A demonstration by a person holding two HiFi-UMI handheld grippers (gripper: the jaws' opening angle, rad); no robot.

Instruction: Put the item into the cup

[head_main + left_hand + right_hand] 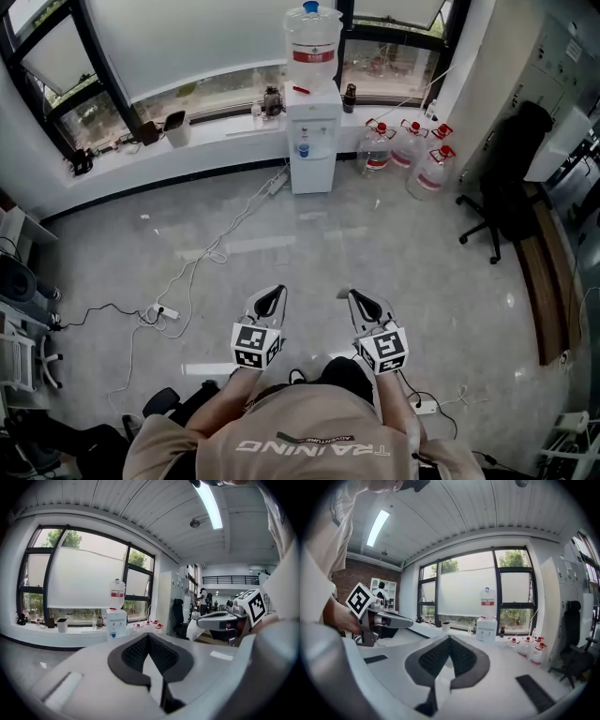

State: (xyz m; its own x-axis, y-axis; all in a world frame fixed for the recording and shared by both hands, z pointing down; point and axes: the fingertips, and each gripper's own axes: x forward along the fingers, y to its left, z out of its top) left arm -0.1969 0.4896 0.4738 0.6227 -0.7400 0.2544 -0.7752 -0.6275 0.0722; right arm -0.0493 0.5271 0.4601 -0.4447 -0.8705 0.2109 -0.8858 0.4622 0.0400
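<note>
No cup and no item for it show in any view. In the head view my left gripper (273, 294) and right gripper (353, 297) are held side by side at waist height over the grey floor, and both point toward the window wall. Each one is shut, tips touching, with nothing between the dark pads. The left gripper view shows its closed jaw tips (148, 636) and the right gripper (220, 619) off to the side. The right gripper view shows its own closed tips (449, 639) and the left gripper (382, 619) with its marker cube.
A white water dispenser (312, 141) with a bottle on top stands ahead against the windowsill. Several water jugs (408, 150) sit on the floor to its right. A black office chair (506, 187) is at the right. Cables and a power strip (164, 310) lie on the left floor.
</note>
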